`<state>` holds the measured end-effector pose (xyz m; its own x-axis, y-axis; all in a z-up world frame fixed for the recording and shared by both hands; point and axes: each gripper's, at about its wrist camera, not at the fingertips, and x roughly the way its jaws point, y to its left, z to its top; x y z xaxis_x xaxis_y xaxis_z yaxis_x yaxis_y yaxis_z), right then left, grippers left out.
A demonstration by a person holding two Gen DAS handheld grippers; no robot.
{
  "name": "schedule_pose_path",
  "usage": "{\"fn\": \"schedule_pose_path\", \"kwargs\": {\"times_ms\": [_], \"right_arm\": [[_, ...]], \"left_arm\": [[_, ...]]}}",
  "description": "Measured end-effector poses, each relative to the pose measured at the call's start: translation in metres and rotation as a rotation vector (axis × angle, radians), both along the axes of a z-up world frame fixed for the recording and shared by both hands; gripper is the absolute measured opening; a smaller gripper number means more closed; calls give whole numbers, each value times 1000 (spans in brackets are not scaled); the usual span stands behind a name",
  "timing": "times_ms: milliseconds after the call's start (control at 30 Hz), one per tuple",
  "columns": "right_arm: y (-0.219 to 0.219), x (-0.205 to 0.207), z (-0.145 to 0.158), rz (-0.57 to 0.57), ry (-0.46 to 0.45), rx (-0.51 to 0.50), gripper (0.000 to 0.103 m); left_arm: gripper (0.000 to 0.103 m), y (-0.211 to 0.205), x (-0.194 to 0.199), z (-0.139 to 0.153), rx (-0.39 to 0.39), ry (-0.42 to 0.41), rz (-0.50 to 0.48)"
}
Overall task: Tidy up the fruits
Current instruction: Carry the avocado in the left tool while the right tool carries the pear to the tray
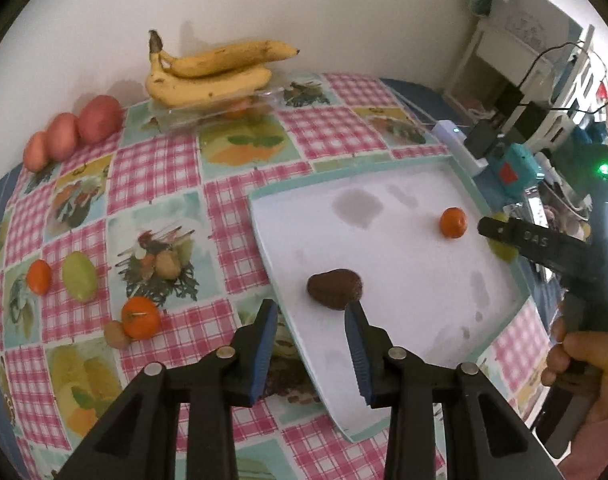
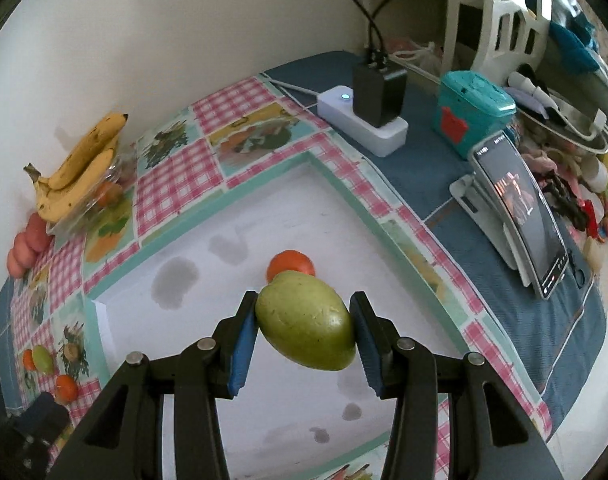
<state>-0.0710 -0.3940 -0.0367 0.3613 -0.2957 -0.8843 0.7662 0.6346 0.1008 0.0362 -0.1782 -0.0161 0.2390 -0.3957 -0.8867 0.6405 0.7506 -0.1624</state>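
The green fruit (image 2: pixel 306 320) sits pinched between the blue pads of the right gripper (image 2: pixel 304 330), held above the white tray (image 2: pixel 208 280), with a small orange fruit (image 2: pixel 291 265) lying on the tray just behind it at twelve o'clock. The pads bear on the fruit's rounded flanks, and the fruit hangs tilted, its lower end drooping toward five o'clock — a smooth skin on so small a contact could let it roll out and drop, possibly knocking the orange one along the tray.

In the left wrist view the left gripper (image 1: pixel 310 320) hovers over the tray's near edge, its fingers spread with nothing between them; a dark brown fruit (image 1: pixel 335 288) lies on the tray just past the right-hand fingertip, at about one o'clock. A careless descent could nudge it rather than straddle it.

Out on the checked cloth of the desk (image 1: pixel 152 168), at nine o'clock, wait another green fruit (image 1: pixel 79 276) and two orange ones (image 1: pixel 141 317) — well apart from the tray. Bananas (image 1: pixel 212 72) rest on a clear container at eleven o'clock.
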Motion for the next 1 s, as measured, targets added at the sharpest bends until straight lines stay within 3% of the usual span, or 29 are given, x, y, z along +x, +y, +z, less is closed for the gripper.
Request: {"fn": "schedule_pose_path", "kwargs": {"times_ms": [233, 533, 700, 800, 1000], "right_arm": [[-2, -1, -4, 3, -11, 32, 48], [11, 3, -5, 40, -10, 46, 48], [14, 4, -5, 57, -10, 47, 48], [13, 4, -6, 59, -11, 51, 48], [11, 4, -7, 55, -12, 56, 48]], "left_arm": [[37, 31, 23, -7, -4, 37, 104], [41, 46, 32, -45, 48, 149, 170], [49, 55, 37, -61, -16, 255, 224], [49, 56, 38, -69, -29, 299, 233], [48, 49, 36, -73, -18, 297, 220]]}}
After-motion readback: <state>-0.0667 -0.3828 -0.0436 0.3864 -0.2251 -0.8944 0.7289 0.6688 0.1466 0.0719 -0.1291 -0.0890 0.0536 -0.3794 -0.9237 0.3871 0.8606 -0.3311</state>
